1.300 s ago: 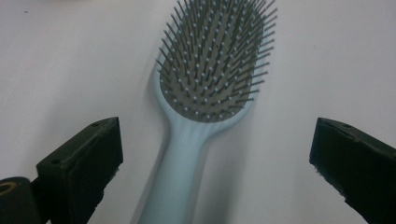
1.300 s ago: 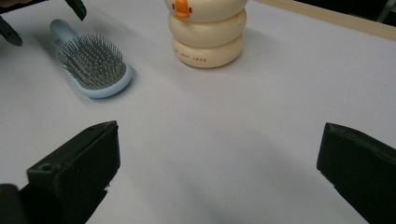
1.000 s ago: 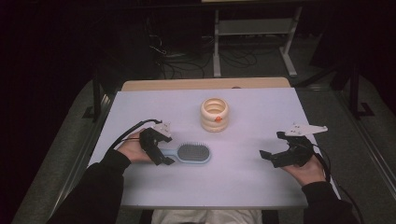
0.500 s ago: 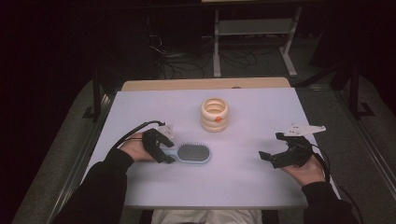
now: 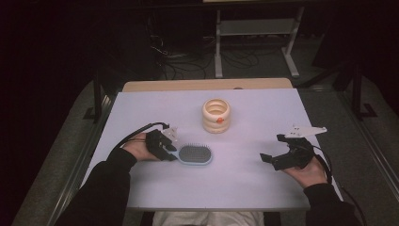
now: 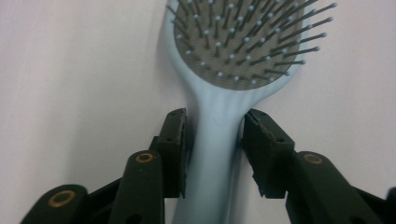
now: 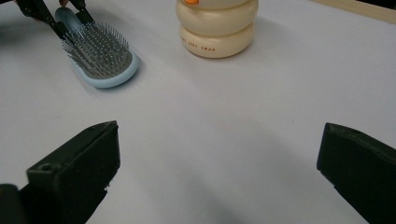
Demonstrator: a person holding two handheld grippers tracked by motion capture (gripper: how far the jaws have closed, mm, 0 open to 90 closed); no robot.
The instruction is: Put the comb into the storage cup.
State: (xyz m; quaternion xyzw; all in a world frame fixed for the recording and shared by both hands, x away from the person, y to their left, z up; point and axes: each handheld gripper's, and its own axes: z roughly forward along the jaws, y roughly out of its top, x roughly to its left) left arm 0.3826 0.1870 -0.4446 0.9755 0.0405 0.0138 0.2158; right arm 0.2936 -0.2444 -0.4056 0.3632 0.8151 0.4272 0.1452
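- Brush [image 5: 195, 154]: lies flat on the table [image 5: 244, 188], bristles up, in front of the cream holder [image 5: 216, 115], on the person's side and slightly to the left of it.
- Left hand-held gripper [image 6: 215, 140]: jaws have just been closing; the pads now sit on both sides of the brush handle, against it, with the handle between them.
- Brush head points away from the left hand-held gripper, toward the table's middle.
- Right hand-held gripper [image 5: 269, 159]: jaws wide apart, nothing between them, well to the right of the holder, pointing toward the brush.
- Holder: upright, ribbed, an orange mark on its side.
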